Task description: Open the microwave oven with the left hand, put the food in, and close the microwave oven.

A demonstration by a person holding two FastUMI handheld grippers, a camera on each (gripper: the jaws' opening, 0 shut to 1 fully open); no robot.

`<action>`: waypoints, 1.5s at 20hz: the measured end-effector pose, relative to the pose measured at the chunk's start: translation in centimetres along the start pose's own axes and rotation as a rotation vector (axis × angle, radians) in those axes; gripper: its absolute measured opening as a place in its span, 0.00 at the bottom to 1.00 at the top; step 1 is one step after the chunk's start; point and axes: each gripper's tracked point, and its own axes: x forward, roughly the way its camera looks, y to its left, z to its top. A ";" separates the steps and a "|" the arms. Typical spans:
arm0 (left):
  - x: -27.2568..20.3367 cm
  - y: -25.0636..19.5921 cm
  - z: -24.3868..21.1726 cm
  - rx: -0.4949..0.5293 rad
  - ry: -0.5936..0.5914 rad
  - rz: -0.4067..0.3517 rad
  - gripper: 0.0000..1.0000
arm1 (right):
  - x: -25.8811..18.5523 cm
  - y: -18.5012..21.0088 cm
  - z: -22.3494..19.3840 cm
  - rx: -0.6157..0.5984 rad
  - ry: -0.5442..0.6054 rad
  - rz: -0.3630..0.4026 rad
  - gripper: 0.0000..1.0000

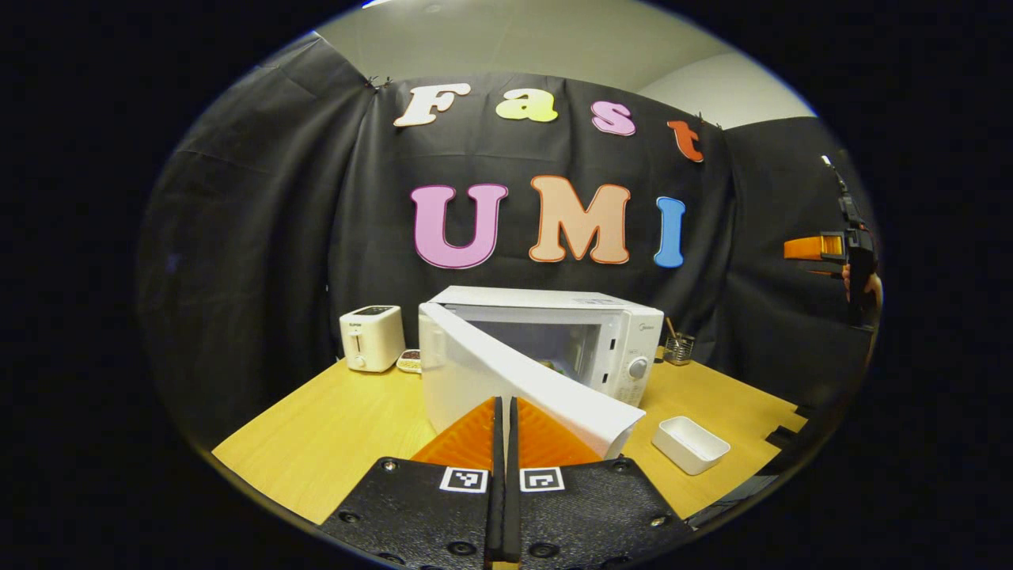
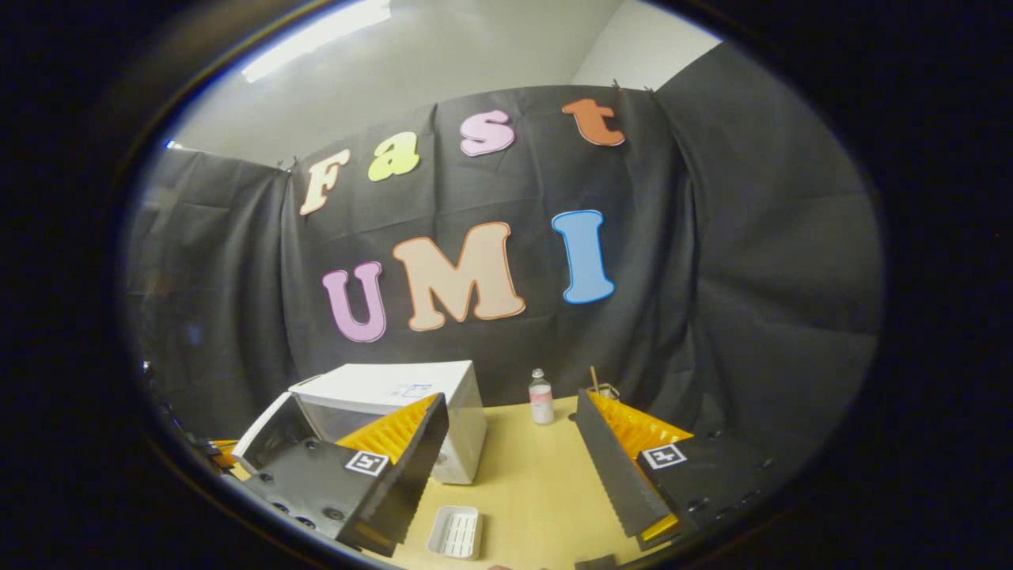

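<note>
Microwave stands at the table's back edge in the left gripper view, door swung partly open, food faintly visible inside; the left gripper is closed and empty just before the door.

Right gripper view: the right gripper gapes wide above the table, holding nothing, microwave at its left.

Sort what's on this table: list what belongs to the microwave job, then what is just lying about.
Job:
- microwave, its door swung partly open
- food glimpsed inside, too small to identify
- left gripper, jaws closed
- right gripper, jaws open, empty

Lying about:
- toaster
- white tray
- small bottle
- cup of sticks
</note>
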 end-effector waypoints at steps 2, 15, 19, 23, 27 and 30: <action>1.0 -1.3 0.0 -0.012 -0.007 -0.019 0.01 | 0.0 -0.2 -0.2 -0.001 0.000 -0.003 0.91; 9.1 -8.3 -0.2 0.017 -0.013 -0.088 0.01 | 0.9 -1.9 -1.1 0.023 0.012 -0.007 0.91; 11.7 -9.6 -0.3 -0.020 -0.010 -0.104 0.01 | 1.2 -2.4 -1.7 0.024 0.025 -0.010 0.91; 14.3 -10.6 -0.9 -0.046 0.010 -0.099 0.01 | 1.4 -2.8 -2.1 0.013 0.029 -0.016 0.99; 16.2 -11.6 -1.1 -0.075 0.007 -0.098 0.01 | 1.4 -2.3 -3.5 -0.004 0.062 0.008 0.99; 17.4 -11.6 -0.9 -0.056 0.004 -0.074 0.01 | 1.1 -1.7 -3.6 0.001 0.071 0.025 0.92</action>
